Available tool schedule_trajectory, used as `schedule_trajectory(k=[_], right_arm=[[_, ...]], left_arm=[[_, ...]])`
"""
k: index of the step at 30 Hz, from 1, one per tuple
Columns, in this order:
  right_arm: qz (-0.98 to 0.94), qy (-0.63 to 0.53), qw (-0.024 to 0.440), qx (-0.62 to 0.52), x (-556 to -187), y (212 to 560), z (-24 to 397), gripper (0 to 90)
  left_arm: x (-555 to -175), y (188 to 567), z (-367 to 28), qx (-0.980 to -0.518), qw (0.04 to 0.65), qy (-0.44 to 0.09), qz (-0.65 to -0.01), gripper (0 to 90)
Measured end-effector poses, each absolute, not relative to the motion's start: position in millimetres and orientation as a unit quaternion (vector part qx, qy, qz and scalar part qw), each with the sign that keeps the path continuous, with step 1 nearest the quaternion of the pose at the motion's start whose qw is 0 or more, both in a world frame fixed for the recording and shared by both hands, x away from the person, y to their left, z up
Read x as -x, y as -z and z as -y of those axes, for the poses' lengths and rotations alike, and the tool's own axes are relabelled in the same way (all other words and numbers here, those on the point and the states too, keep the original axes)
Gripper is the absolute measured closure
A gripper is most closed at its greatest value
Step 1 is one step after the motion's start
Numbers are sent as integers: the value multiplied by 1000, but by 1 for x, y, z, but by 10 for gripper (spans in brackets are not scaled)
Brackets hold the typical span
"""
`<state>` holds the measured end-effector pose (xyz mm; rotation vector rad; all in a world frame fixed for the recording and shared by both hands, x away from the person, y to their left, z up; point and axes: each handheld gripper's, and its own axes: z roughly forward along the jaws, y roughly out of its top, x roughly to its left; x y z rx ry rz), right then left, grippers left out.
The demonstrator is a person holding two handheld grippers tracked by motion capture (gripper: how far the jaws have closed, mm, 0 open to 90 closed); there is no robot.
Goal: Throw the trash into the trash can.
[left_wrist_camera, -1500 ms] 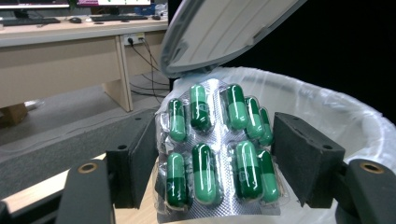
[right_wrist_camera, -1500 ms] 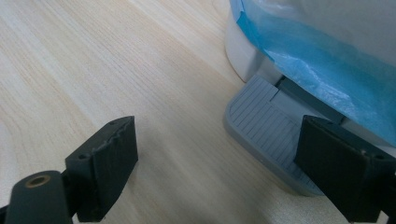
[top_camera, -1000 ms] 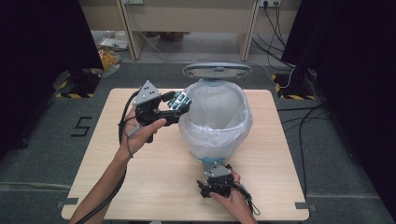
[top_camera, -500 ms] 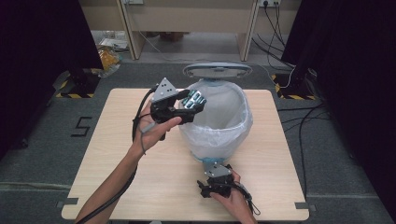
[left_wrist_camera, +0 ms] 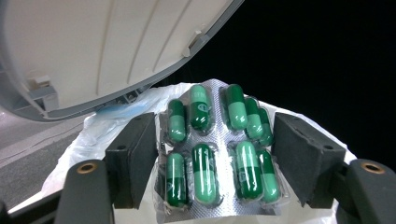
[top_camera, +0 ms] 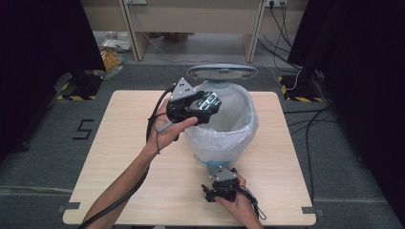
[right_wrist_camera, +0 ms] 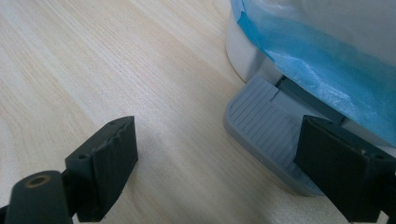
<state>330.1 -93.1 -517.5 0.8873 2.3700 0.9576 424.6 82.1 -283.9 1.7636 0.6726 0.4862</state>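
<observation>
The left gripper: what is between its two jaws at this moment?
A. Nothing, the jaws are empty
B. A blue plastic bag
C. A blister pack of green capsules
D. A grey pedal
C. In the left gripper view, a silver blister pack of green capsules sits between the two black jaws of the left gripper, above the white liner of the bin.

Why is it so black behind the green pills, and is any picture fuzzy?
Left gripper view: behind the blister pack is unlit dark background; the foil glints, the capsules are sharp. Right gripper view: its jaws look soft, the pedal and table clearer. High view: evenly lit, dark at the sides.
</observation>
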Motion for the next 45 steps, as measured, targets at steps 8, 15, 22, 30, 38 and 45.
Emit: schedule_trajectory(k=[8, 15, 22, 30, 38, 45], right_arm=[[-855, -346, 216, -321, -330, 518, 93, 132], [-855, -346, 216, -320, -330, 518, 93, 132], [-855, -346, 216, -320, -330, 518, 93, 133], [-855, -346, 216, -319, -330, 518, 93, 132], [-855, -347, 215, -319, -330, 518, 93, 133], [-856, -346, 216, -318, -330, 518, 94, 132]], left_arm=[[-429, 291, -69, -759, 550, -202, -285, 299], [-434, 296, -65, -762, 543, -200, -291, 264], [-437, 298, -64, -764, 537, -201, -294, 214], [-437, 297, -65, -761, 540, -204, -298, 208], [-436, 296, -79, -762, 537, -199, -303, 207], [-430, 293, -104, -755, 545, -200, -305, 200]])
